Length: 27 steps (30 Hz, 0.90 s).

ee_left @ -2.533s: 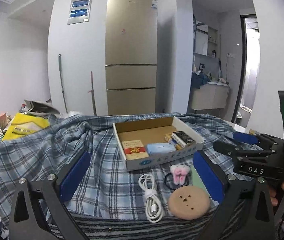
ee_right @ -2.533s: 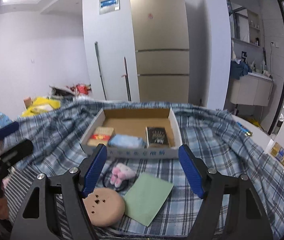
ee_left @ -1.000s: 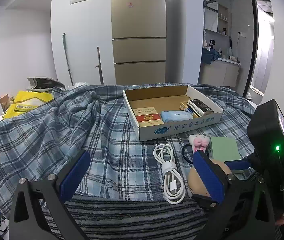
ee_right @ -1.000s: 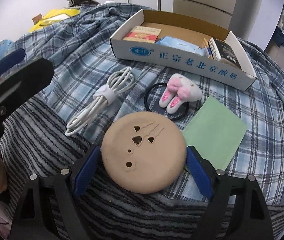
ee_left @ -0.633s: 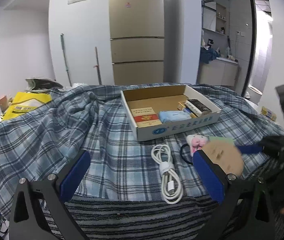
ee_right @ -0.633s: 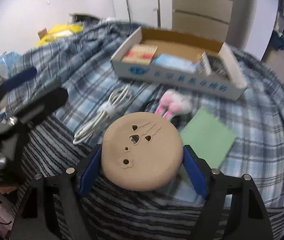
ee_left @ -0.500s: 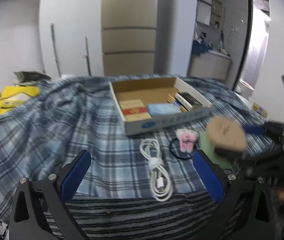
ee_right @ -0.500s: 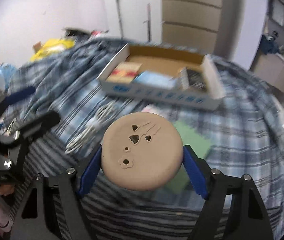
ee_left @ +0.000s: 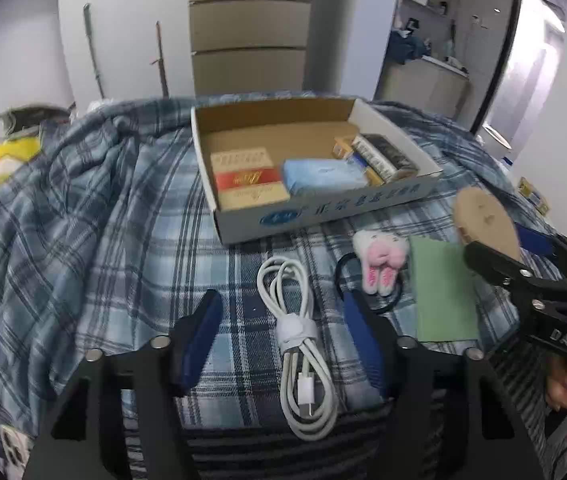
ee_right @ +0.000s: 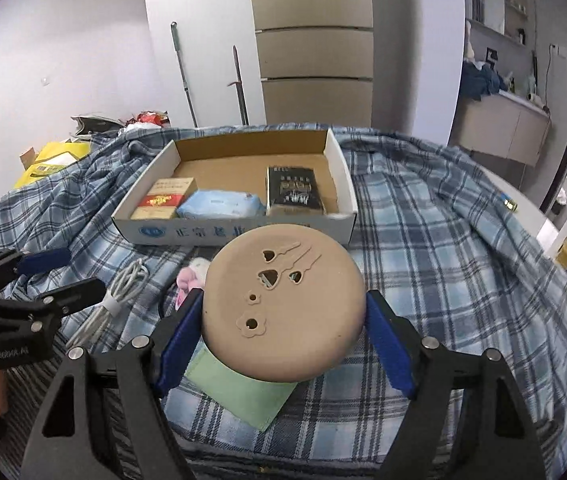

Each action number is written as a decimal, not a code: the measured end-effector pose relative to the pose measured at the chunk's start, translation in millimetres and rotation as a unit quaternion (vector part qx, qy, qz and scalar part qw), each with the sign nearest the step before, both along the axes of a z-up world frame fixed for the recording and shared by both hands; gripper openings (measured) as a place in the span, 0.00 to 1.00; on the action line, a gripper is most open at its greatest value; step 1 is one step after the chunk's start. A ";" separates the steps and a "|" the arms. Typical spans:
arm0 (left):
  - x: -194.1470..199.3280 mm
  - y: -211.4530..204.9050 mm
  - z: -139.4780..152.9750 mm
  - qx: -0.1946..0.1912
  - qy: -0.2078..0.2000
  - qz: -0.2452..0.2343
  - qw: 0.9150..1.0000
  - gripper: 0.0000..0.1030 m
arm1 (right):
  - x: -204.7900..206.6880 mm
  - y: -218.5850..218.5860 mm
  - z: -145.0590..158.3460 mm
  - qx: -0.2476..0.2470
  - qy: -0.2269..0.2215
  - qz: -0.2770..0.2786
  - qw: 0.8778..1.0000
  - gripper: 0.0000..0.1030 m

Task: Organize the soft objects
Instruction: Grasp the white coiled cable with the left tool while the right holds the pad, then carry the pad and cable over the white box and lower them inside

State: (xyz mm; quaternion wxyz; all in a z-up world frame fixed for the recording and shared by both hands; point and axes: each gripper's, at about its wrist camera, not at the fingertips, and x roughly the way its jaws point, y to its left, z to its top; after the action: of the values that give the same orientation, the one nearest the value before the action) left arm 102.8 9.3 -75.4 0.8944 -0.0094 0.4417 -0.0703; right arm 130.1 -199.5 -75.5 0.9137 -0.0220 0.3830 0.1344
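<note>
Since a second ago the tan round sponge (ee_right: 283, 308) has left the plaid cloth (ee_right: 423, 248) and now rides clear of it, clamped at its sides by the right gripper (ee_right: 285, 338). The left gripper (ee_left: 283, 350) has just been closing to about half width around the white cable (ee_left: 299, 332) at its 12 o'clock, pads not yet touching. Beyond, at 12, waits the cardboard box (ee_right: 343, 176), probably the sponge's destination.
</note>
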 end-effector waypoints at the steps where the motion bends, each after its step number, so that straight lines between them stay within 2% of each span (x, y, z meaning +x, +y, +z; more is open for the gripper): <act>1: -0.3 -2.9 -4.4 0.014 -0.001 -0.001 1.000 0.58 | -2.4 1.3 -1.3 -0.007 -0.008 -0.008 1.000 0.75; 4: -0.5 -10.6 -11.5 0.023 0.010 -0.021 0.999 0.50 | -8.9 5.8 1.2 -0.020 -0.030 -0.004 0.999 0.76; 6: -1.1 -12.5 -12.0 0.028 0.007 -0.023 0.999 0.43 | -8.8 7.8 -0.3 -0.024 -0.027 0.001 0.999 0.76; 7: -0.5 -12.0 -13.2 0.025 0.010 -0.024 0.999 0.38 | -7.2 8.2 -2.3 -0.024 -0.021 0.002 0.999 0.76; 8: 0.3 -11.0 -15.0 0.021 0.014 -0.025 0.999 0.28 | -6.3 7.5 -3.7 -0.023 -0.016 0.002 1.000 0.76; 9: 1.8 -9.8 -16.8 0.014 0.018 -0.026 0.999 0.24 | -5.4 6.9 -4.6 -0.022 -0.013 0.001 1.000 0.76; 16: -1.8 -8.5 -14.1 0.007 0.005 -0.030 1.000 0.22 | -6.7 7.8 -4.6 -0.027 -0.020 -0.004 0.999 0.76; 19: -11.3 -6.7 -4.5 0.000 -0.025 -0.036 0.999 0.22 | -7.1 7.4 -4.2 -0.026 -0.023 -0.003 0.999 0.76; 22: -25.6 -1.6 9.4 -0.019 -0.073 -0.038 0.996 0.22 | -9.7 4.8 -1.5 -0.020 -0.029 -0.006 0.999 0.76; 27: -51.9 4.0 35.3 -0.033 -0.160 -0.037 0.986 0.22 | -18.8 1.1 8.2 -0.010 -0.059 -0.009 0.998 0.76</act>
State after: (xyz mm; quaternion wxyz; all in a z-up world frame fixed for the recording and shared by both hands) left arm 50.8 13.3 -40.1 0.9494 -0.0109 0.2907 -0.1182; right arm 111.3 -198.3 -67.3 0.9356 -0.0353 0.3298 0.1211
